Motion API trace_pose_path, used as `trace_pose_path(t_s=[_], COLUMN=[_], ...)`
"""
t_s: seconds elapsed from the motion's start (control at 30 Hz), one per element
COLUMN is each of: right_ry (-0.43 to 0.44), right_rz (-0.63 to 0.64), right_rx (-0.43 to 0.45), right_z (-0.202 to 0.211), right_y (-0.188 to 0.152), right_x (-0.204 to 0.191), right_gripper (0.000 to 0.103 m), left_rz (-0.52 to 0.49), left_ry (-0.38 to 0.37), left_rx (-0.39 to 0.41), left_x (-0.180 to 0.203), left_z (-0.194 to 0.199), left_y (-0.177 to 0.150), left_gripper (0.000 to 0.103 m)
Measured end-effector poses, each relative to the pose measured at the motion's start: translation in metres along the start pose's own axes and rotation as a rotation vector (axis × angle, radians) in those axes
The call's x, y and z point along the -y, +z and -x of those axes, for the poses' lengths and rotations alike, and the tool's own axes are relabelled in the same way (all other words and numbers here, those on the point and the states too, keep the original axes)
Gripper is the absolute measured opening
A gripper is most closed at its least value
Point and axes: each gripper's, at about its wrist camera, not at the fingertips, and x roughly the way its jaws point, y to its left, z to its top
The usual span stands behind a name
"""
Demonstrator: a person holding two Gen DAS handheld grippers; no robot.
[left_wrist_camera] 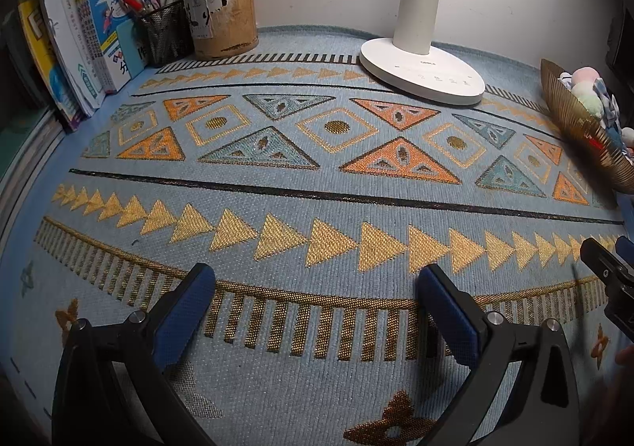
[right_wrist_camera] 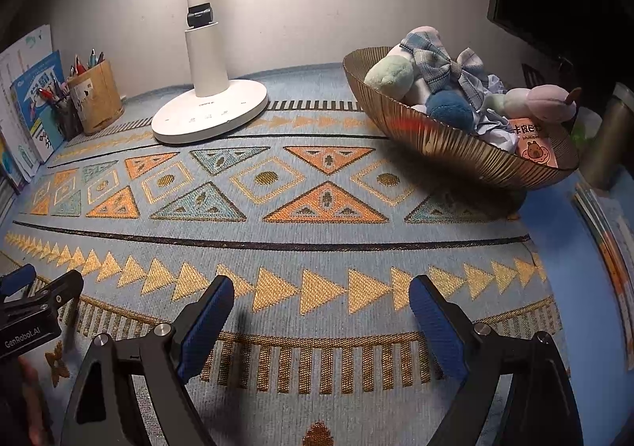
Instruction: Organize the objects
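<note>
My left gripper (left_wrist_camera: 317, 311) is open and empty, low over the patterned blue mat (left_wrist_camera: 317, 184). My right gripper (right_wrist_camera: 321, 321) is open and empty too, over the same mat (right_wrist_camera: 277, 240). A ribbed gold bowl (right_wrist_camera: 455, 146) at the right holds plush toys, a plaid bow (right_wrist_camera: 440, 63) and a small pink card (right_wrist_camera: 533, 144); it also shows in the left wrist view (left_wrist_camera: 574, 121). A cork pen holder (left_wrist_camera: 222, 16) and a black mesh pen cup (left_wrist_camera: 164, 29) with pens stand at the back left.
A white desk lamp base (left_wrist_camera: 424, 69) stands at the back centre, also in the right wrist view (right_wrist_camera: 210, 113). Books (left_wrist_camera: 67, 37) lean at the left wall. More books (right_wrist_camera: 610, 247) lie at the right edge, by a grey cylinder (right_wrist_camera: 610, 136).
</note>
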Motion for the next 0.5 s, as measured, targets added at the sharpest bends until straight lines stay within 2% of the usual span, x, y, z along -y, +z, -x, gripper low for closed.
trace_pose_path(t_s=[0.37,0.43,0.5], right_ry=[0.014,0.022,0.032], right_rz=[-0.008,-0.012,-0.012], right_rx=[-0.093,-0.102,-0.116], right_z=[-0.015,-0.017,-0.020], right_y=[0.000,0.001,0.001], right_x=[-0.002,-0.001,-0.002], right_gripper=[0.089,0.093,0.102], left_rz=[-0.010,-0.011,-0.011], left_ry=[-0.012,-0.011,-0.014], left_rx=[0.000,0.000,0.000], left_x=[-0.002,-0.002,-0.001], left_z=[0.000,0.000,-0.001], left_y=[0.000,0.000,0.001], left_gripper=[0.103,0.103,0.103])
